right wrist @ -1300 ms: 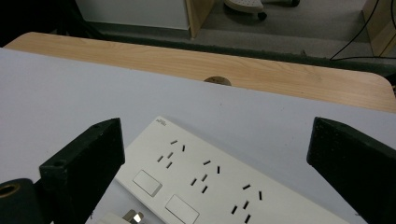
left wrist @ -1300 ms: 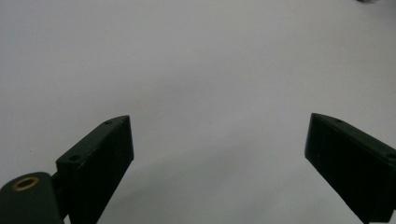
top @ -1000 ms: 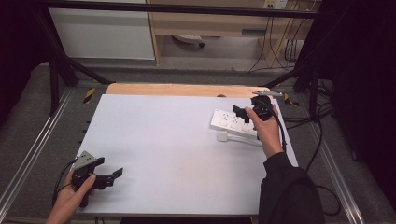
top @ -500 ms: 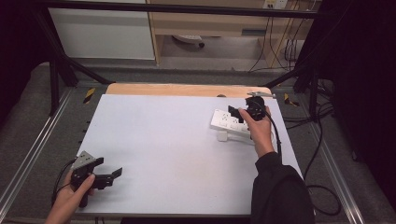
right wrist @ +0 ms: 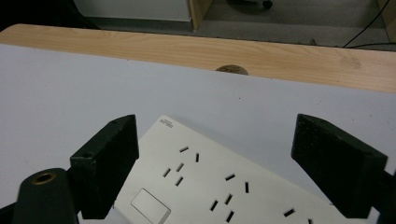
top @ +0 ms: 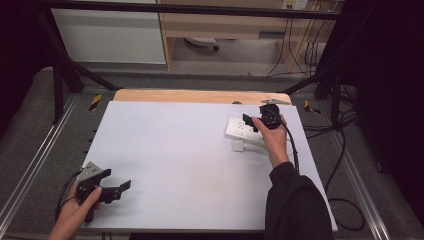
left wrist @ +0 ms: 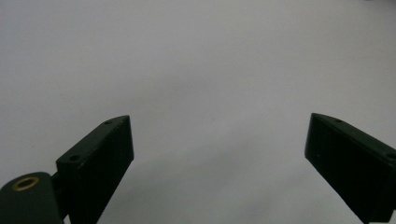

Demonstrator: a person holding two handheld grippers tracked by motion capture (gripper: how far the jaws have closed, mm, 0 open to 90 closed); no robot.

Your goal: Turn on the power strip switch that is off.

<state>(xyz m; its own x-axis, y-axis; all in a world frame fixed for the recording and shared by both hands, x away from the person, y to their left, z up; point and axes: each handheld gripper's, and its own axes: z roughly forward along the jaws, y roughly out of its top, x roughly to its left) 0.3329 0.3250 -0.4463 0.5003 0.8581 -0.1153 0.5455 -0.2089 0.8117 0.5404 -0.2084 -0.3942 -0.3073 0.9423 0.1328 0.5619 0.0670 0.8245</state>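
The right gripper (right wrist: 215,163) is held over the power strip (right wrist: 224,186), which lies between and just below its spread fingers (right wrist: 109,163), lately narrowing. The left gripper (left wrist: 219,158) is spread over bare worktop (left wrist: 196,70).

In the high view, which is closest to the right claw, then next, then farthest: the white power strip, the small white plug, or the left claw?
1. White power strip: right under the right claw.
2. Small white plug: just nearer the person, beside the strip.
3. Left claw: far off at the table's near left corner.
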